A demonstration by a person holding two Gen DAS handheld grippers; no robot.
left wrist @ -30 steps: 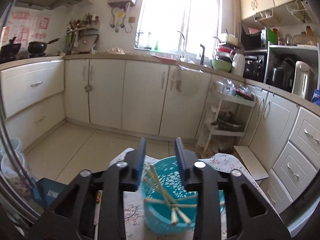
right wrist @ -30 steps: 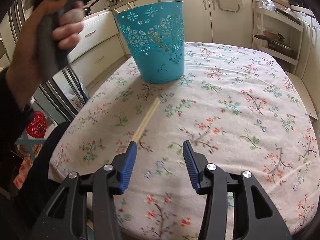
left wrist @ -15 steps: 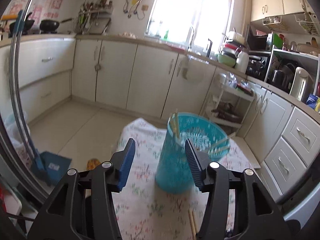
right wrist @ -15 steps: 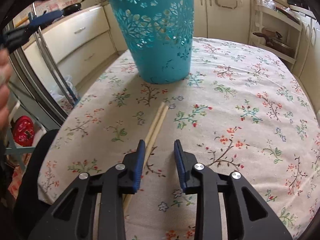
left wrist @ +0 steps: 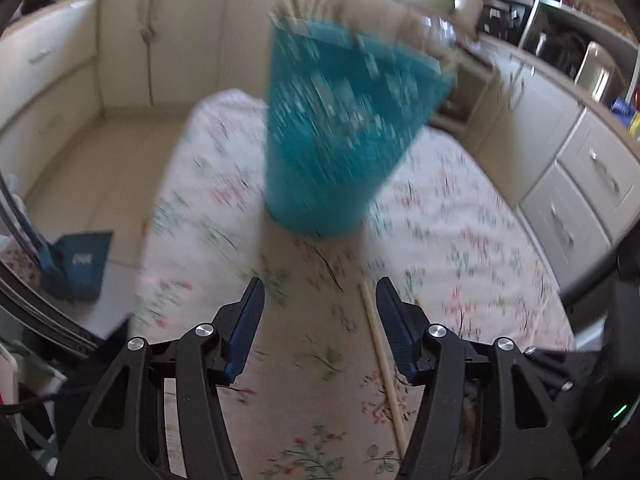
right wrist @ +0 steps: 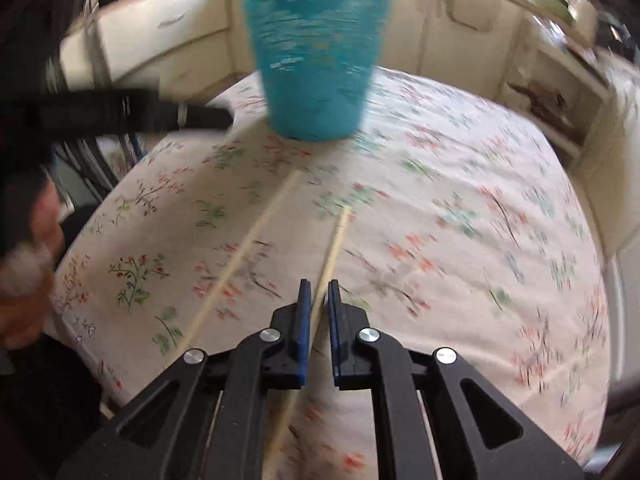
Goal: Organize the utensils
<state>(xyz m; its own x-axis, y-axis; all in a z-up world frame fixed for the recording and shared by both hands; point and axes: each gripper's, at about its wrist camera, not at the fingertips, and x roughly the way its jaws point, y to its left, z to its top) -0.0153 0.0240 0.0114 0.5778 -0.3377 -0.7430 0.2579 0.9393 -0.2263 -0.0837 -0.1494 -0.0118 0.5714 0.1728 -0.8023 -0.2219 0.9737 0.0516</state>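
Note:
A teal perforated basket (left wrist: 340,136) stands upright on the floral tablecloth (left wrist: 460,248), with several chopsticks sticking out of its top; it also shows in the right wrist view (right wrist: 316,52). My right gripper (right wrist: 318,292) is shut on a wooden chopstick (right wrist: 334,244) that points toward the basket. A second chopstick (right wrist: 244,248) lies on the cloth to its left. My left gripper (left wrist: 320,296) is open and empty, low over the cloth in front of the basket, with a chopstick (left wrist: 380,356) beside its right finger.
The tablecloth (right wrist: 480,220) covers a rounded table. Kitchen cabinets (left wrist: 168,40) run behind and drawers (left wrist: 580,192) to the right. A blue dustpan (left wrist: 80,264) lies on the floor at left. The left gripper's dark fingers (right wrist: 120,114) show in the right wrist view.
My right gripper has closed on one chopstick and lifted it apart from the other. My left gripper has dropped down from above the basket to low in front of it.

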